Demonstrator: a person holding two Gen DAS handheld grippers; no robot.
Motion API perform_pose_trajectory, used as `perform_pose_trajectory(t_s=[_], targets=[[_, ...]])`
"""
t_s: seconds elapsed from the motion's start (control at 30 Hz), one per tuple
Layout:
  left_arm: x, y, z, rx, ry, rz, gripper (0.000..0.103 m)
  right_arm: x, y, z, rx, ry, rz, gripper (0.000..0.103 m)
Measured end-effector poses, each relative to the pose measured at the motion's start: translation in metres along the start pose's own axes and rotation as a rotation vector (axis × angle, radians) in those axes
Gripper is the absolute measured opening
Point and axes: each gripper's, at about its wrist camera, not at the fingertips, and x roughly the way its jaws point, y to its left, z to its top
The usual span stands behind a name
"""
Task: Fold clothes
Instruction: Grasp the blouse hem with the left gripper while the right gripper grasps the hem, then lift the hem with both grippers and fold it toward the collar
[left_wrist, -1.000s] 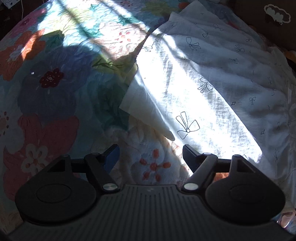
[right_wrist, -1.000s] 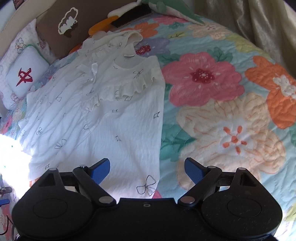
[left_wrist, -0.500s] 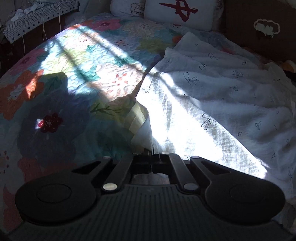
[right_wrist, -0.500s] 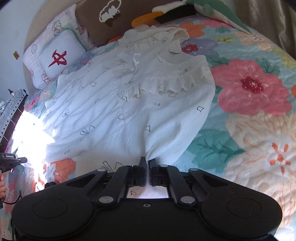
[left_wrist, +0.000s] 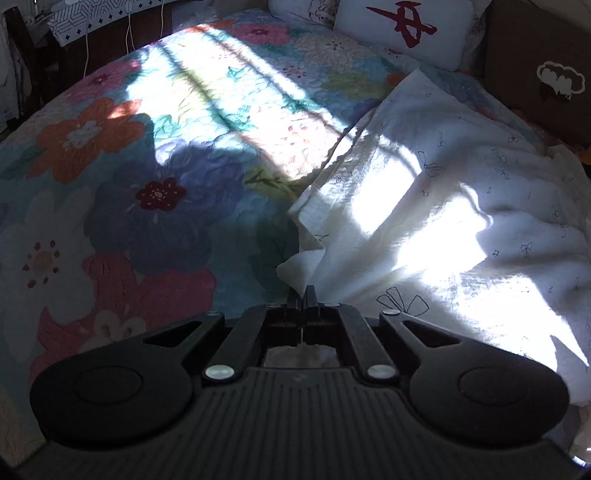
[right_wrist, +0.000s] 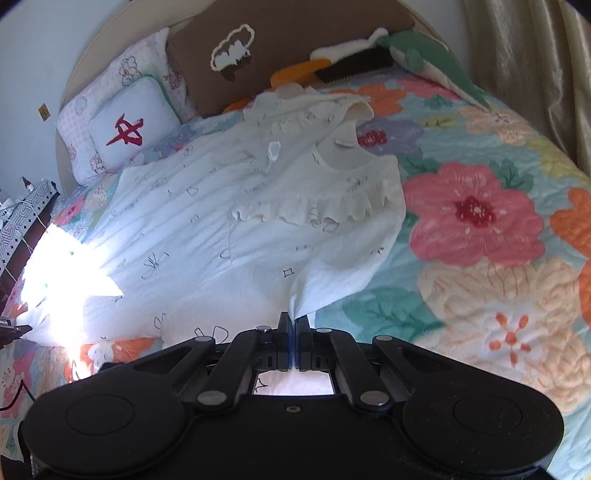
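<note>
At the near hem of the white dress (right_wrist: 229, 236), the right hand-held gripper (right_wrist: 294, 325) has its two fingers pressed together on a pinch of fabric, which rises in a small peak from the pinch point. The left hand-held gripper (left_wrist: 303, 295) is likewise clamped on the dress (left_wrist: 443, 221), gripping a folded corner at its edge, where the cloth bunches just ahead of the fingertips.

The dress is printed with small black bows and lies spread across the bed, its ruffled yoke and neckline toward the headboard, its skirt toward the grippers. A bright patch of sunlight falls over its lower part. Beneath it is a floral quilt (right_wrist: 480, 229) with large pink, orange and purple blooms.

At the head of the bed sit a white pillow with a red mark (right_wrist: 133, 131), a brown cushion (right_wrist: 288, 44) bearing a white cloud shape, and a green plush toy (right_wrist: 417, 55).
</note>
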Motion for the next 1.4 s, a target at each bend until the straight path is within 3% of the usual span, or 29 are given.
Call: perform_pose_trajectory(t_s=[0.07, 0.1, 0.13, 0.2, 0.33, 0.4, 0.43, 0.47, 0.5, 0.57, 0.6, 0.73, 0.8, 1.0, 1.17, 1.3, 1.4], targets=[[0.007, 0.002, -0.002, -0.014, 0.044, -0.006, 0.004, 0.001, -0.004, -0.006, 0.033, 0.015, -0.020, 0.011], [0.009, 0.005, -0.002, -0.028, 0.052, -0.005, 0.010, 0.001, -0.007, -0.008, 0.058, 0.019, -0.025, 0.020], [0.009, 0.007, -0.003, -0.041, 0.060, -0.010, 0.013, 0.000, -0.012, -0.010, 0.086, 0.022, -0.028, 0.041], [0.011, 0.012, -0.003, -0.075, 0.070, -0.016, 0.038, -0.001, -0.019, -0.013, 0.132, 0.022, -0.015, 0.060], [0.017, 0.017, -0.003, -0.140, 0.092, -0.059, 0.056, 0.001, -0.032, -0.022, 0.250, 0.028, 0.096, 0.061], [0.024, 0.019, -0.004, -0.178, 0.094, -0.089, 0.072, 0.009, -0.033, -0.026, 0.327, 0.031, 0.168, 0.064], [0.028, 0.019, -0.004, -0.199, 0.090, -0.104, 0.074, 0.014, -0.031, -0.028, 0.330, 0.027, 0.185, 0.067], [0.031, 0.019, -0.004, -0.214, 0.085, -0.120, 0.072, 0.020, -0.028, -0.029, 0.325, 0.022, 0.196, 0.067], [0.033, 0.017, -0.003, -0.200, 0.075, -0.135, 0.059, 0.026, -0.025, -0.030, 0.320, 0.017, 0.207, 0.067], [0.032, 0.001, 0.002, -0.089, 0.077, -0.121, 0.004, 0.035, -0.016, -0.028, 0.266, 0.001, 0.203, 0.029], [0.028, -0.009, 0.005, -0.030, 0.074, -0.102, 0.003, 0.036, -0.010, -0.024, 0.217, -0.004, 0.196, 0.004], [-0.008, -0.030, 0.010, 0.089, -0.071, -0.047, 0.002, 0.001, -0.001, 0.005, 0.130, -0.189, 0.210, 0.003], [-0.023, -0.029, 0.012, 0.068, -0.085, -0.076, 0.002, -0.025, 0.000, 0.019, 0.102, -0.269, 0.214, 0.003], [-0.046, -0.027, 0.002, 0.086, -0.077, -0.063, 0.002, -0.073, 0.007, 0.001, 0.074, -0.240, 0.166, 0.002], [-0.055, -0.022, -0.007, 0.123, -0.058, -0.059, 0.002, -0.075, -0.007, -0.018, 0.155, -0.182, 0.187, 0.002], [-0.080, -0.028, -0.015, 0.199, -0.091, -0.056, 0.002, -0.089, -0.007, -0.016, 0.186, -0.132, 0.252, 0.002], [-0.095, -0.027, -0.018, 0.207, -0.103, -0.054, 0.002, -0.095, -0.003, -0.029, 0.241, -0.044, 0.294, 0.002]])
